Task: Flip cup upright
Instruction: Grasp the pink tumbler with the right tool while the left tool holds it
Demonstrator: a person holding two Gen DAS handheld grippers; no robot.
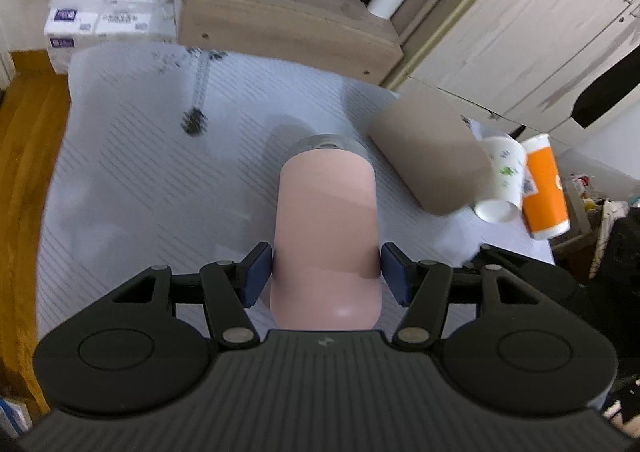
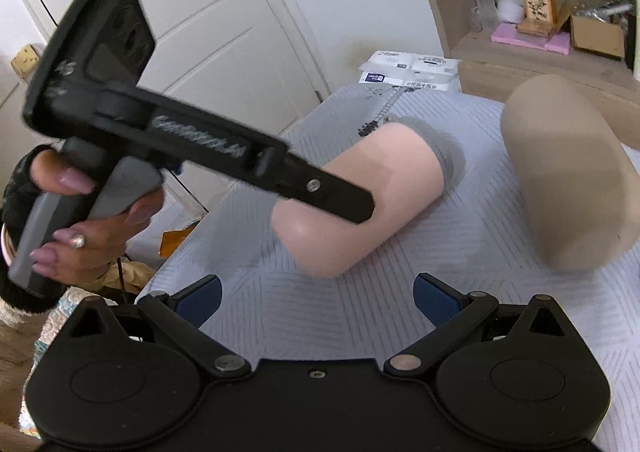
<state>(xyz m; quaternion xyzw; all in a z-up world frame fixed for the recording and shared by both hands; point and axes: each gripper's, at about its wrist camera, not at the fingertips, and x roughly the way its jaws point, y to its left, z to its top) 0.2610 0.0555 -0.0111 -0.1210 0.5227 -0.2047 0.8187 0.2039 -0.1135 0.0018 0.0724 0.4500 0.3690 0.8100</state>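
Note:
A pink cup [image 1: 326, 228] with a grey lid end lies on its side on the striped grey cloth [image 1: 140, 180]. My left gripper [image 1: 326, 276] straddles the cup's base end, its blue pads against the cup's sides. The right wrist view shows the same cup [image 2: 380, 204] lying with its lid end pointing away, and the left gripper's black finger [image 2: 320, 188] across it. My right gripper [image 2: 316, 300] is open and empty, just in front of the cup's base.
A tan cup [image 1: 428, 156] lies on its side to the right of the pink one. A white paper cup [image 1: 502, 180] and an orange one [image 1: 544, 188] lie at the cloth's right edge. A wooden shelf [image 1: 288, 20] stands behind.

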